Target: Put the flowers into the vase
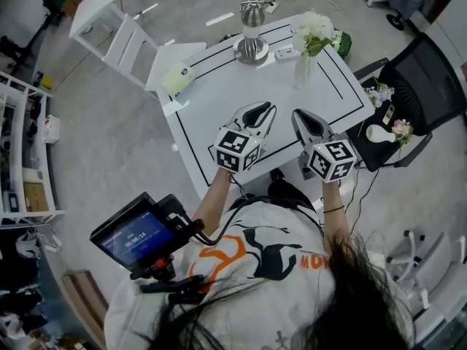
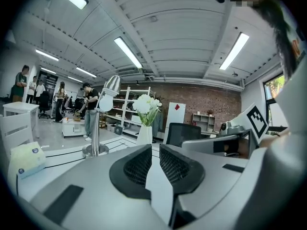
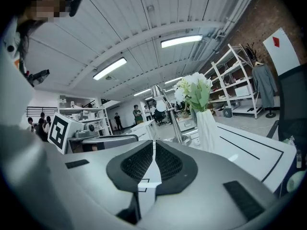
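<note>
From the head view, the left gripper (image 1: 265, 109) and right gripper (image 1: 299, 115) are held side by side over the near half of the white table (image 1: 219, 93), both pointing away from the person, with neither touching anything on it. The vase (image 1: 303, 70) stands upright towards the table's far right corner with a bunch of white flowers (image 1: 312, 29) in it, well apart from both grippers. A metal lamp (image 1: 252, 35) sits at the far edge and a tissue pack (image 1: 176, 78) at the left corner. To the right of the table, loose flowers (image 1: 399, 129) lie on the seat of a black chair (image 1: 430, 86). In the left gripper view, the left gripper's (image 2: 154, 150) jaws are closed together with nothing between them. Beyond them the vase (image 2: 144, 134) and its white flowers (image 2: 146, 104) stand just right of the lamp (image 2: 97, 128), and the tissue pack (image 2: 26, 159) is far left. In the right gripper view, the right gripper's (image 3: 154, 150) jaws also meet with nothing between them. The vase (image 3: 207, 133) and white flowers (image 3: 194, 90) rise to their right, with the lamp (image 3: 168, 116) behind
</note>
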### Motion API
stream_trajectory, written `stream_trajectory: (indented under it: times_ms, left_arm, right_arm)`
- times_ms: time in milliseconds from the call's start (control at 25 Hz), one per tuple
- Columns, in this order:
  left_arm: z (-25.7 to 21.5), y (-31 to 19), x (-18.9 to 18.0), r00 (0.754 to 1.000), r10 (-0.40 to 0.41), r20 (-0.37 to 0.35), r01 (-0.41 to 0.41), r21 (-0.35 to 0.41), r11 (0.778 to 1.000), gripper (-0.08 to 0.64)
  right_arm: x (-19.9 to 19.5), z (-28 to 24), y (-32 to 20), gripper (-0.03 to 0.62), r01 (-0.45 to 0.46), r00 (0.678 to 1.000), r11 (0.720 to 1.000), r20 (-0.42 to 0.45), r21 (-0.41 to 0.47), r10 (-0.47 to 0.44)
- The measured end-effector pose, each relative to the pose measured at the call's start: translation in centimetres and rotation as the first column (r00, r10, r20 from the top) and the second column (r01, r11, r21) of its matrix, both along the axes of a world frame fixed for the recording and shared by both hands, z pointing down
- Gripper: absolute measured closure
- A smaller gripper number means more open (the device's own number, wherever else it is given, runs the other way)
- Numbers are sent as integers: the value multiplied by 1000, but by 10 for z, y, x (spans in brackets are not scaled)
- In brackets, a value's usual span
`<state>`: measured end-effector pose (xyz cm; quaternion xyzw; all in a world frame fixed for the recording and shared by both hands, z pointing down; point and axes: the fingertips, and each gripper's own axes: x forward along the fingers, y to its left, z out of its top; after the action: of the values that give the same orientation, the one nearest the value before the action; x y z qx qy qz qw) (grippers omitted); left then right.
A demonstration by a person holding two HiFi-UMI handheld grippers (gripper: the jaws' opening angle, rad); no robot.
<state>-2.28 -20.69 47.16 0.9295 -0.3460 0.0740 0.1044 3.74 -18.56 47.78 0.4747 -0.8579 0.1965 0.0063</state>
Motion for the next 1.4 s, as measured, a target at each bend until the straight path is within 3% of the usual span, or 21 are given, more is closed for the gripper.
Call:
stream_trajectory:
  times_ms: [720, 1400]
  left_arm:
    - [-2, 116, -33, 998, 29, -47, -31, -44, 999, 514]
    - [-16, 208, 20, 998, -31, -55, 28, -52, 998, 514]
  right_arm:
    - [-45, -2, 118, 574, -26, 998, 999, -50, -29, 24]
    - [3, -7, 209, 575, 25, 999, 999, -38, -24, -26]
